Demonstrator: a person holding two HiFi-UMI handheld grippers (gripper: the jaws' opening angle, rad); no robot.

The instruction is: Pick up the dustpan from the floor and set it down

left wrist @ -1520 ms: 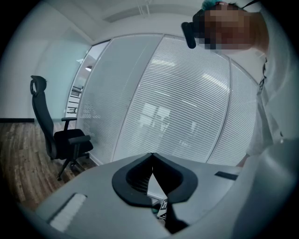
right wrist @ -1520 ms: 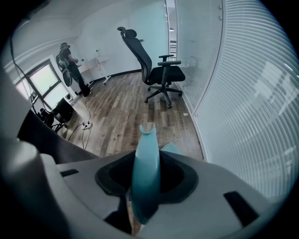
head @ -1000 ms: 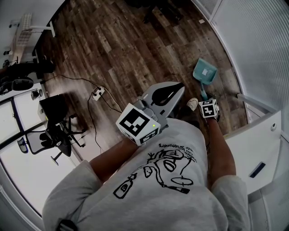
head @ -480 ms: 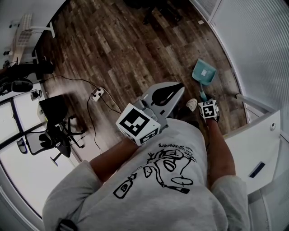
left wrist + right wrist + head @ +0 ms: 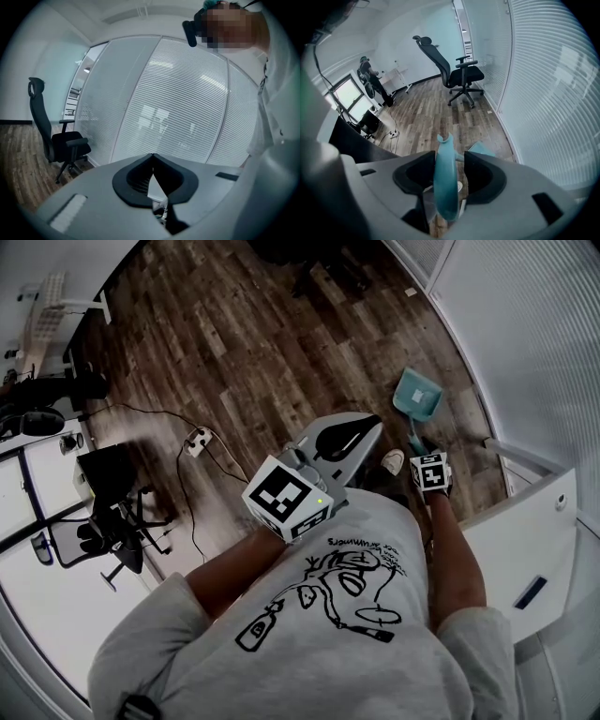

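Right gripper view: dustpan (image 5: 446,187) handle stood loose between your jaws, pan on the floor (image 5: 440,117).
Your right gripper (image 5: 450,158) had just been opening around it; unsupported, the handle could have tipped against the glass wall (image 5: 543,93). Your left gripper (image 5: 152,157) was clenched, empty.

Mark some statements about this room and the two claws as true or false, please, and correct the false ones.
1. The dustpan is teal. True.
2. The left claw grips the dustpan. False: its jaws are together with nothing in them.
3. Nothing is between the jaws of the right claw. False: the dustpan's handle stands between them. The jaws have just been opening, and a gap shows on one side of the handle.
4. An office chair stands near the wall of blinds. True.
5. The floor is carpeted. False: it is wood planks.
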